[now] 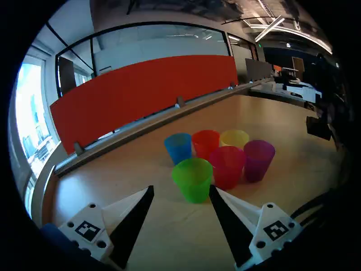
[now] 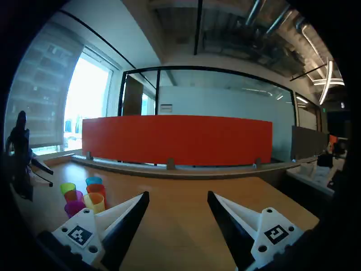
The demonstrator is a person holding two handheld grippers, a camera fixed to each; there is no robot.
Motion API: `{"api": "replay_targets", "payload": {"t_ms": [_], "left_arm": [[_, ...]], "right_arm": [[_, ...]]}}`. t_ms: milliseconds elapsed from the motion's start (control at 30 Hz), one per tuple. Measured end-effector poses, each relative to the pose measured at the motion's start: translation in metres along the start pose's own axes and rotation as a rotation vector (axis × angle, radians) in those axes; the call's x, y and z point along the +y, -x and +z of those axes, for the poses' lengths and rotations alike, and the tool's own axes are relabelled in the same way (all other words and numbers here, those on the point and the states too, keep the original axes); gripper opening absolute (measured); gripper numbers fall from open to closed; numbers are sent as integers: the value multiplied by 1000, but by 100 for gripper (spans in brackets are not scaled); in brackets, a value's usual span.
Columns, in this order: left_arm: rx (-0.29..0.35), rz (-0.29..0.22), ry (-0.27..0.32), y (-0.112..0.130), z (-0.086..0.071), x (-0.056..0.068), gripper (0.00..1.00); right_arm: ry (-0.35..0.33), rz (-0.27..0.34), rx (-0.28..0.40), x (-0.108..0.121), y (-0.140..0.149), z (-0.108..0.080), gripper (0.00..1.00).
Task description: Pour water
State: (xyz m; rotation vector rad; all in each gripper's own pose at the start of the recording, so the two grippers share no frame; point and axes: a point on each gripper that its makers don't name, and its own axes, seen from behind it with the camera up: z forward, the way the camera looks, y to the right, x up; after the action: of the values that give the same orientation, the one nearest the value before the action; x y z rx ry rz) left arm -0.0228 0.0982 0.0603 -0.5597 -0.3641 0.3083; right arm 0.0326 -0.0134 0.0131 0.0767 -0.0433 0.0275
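Both left gripper (image 1: 181, 187) and right gripper (image 2: 178, 193) spread their fingers wide, gripping nothing.

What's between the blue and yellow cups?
The orange cup, standing in the back row between the blue cup and yellow cup, seen in the left gripper view.

Both hand-held grippers (image 1: 181, 186) (image 2: 178, 193), fingers apart

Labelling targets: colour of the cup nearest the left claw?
Green cup, best in the left gripper view.
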Motion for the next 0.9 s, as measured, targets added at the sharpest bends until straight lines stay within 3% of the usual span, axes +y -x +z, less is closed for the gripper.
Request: {"api": "replay_targets", "payload": {"t_ms": [500,900], "left_arm": [[-125,19,126,22,36,11,91],[-191,66,181,32,56,11,90]], "right_arm": [[-7,1,-15,-1,4,11,100],[-18,-11,-31,-7,12,21,100]]}}
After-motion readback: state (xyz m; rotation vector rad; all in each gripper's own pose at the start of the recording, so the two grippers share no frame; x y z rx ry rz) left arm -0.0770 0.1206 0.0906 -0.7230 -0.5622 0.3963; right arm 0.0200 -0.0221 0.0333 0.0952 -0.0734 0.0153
